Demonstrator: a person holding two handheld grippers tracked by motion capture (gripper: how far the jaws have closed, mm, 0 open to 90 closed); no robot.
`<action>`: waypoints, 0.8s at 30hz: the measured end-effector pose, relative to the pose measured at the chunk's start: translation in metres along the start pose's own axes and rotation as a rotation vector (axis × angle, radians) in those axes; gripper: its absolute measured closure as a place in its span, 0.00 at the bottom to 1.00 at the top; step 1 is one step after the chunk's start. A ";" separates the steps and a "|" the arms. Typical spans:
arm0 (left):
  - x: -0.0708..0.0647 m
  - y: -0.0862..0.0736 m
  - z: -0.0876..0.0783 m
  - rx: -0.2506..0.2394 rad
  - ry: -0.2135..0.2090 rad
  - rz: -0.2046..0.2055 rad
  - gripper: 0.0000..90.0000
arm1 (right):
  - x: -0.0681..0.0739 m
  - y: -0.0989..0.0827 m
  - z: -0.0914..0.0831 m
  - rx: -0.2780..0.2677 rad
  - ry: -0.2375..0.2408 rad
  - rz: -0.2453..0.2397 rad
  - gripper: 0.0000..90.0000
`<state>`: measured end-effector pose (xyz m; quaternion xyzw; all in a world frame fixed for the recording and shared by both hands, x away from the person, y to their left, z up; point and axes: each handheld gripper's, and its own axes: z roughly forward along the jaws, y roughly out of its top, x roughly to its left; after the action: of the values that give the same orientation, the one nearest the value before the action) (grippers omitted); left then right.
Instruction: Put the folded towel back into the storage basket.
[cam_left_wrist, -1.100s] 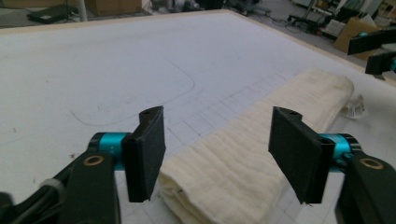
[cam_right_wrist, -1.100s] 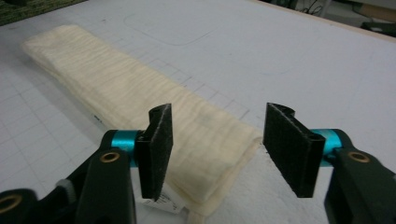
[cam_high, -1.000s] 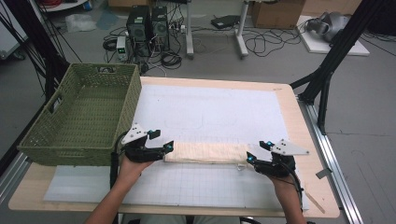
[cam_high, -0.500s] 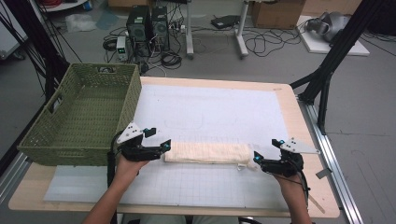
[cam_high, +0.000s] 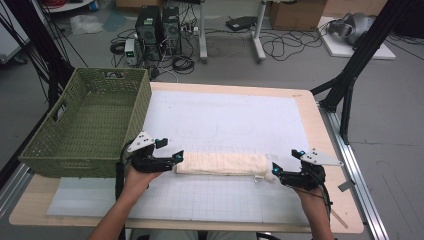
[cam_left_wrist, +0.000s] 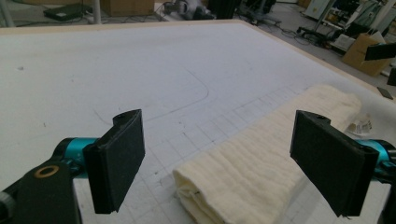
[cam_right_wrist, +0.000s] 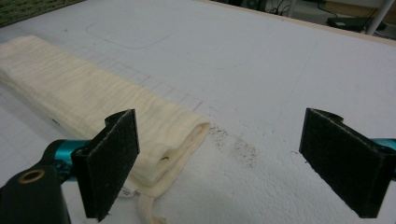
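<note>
**Both Grippers Stood Spread at the Ends of the Folded Towel**

We saw the folded cream towel (cam_high: 221, 164) lying as a long, narrow strip on the white gridded mat (cam_high: 225, 120), near the front edge of the wooden table (cam_high: 330, 165). The left gripper (cam_high: 176, 159) sat just beside the towel's left end, and the right gripper (cam_high: 275, 171) just beside its right end.

In the left gripper view, its jaws had just been opening and stood wide apart; the towel's (cam_left_wrist: 261, 163) end lay on the mat between them, with neither pad pressing on it. In the right gripper view, the jaws had likewise just been opening and stood spread. The towel's (cam_right_wrist: 93, 102) folded end lay in front of one pad, while bare mat and a scatter of dark specks (cam_right_wrist: 236, 144) filled the rest of the gap. Nothing was pinched.

A small label (cam_left_wrist: 360, 126) showed at the towel's far end. The green woven basket (cam_high: 85, 125) stood on the table's left side, just behind the left gripper.
</note>
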<state>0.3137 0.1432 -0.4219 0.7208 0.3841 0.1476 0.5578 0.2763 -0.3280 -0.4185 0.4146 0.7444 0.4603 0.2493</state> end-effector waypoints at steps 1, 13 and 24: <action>0.000 -0.001 0.001 0.010 0.001 0.002 0.20 | 0.000 0.000 0.000 0.000 0.001 0.001 0.13; -0.004 -0.013 0.010 0.151 0.042 -0.012 0.30 | 0.001 -0.002 -0.001 0.011 0.010 -0.004 0.13; -0.011 -0.025 0.023 0.282 0.037 0.019 0.43 | 0.003 -0.004 0.002 0.033 0.021 -0.007 0.13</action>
<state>0.3115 0.1219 -0.4500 0.7928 0.4045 0.1105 0.4423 0.2747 -0.3251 -0.4232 0.4111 0.7560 0.4514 0.2360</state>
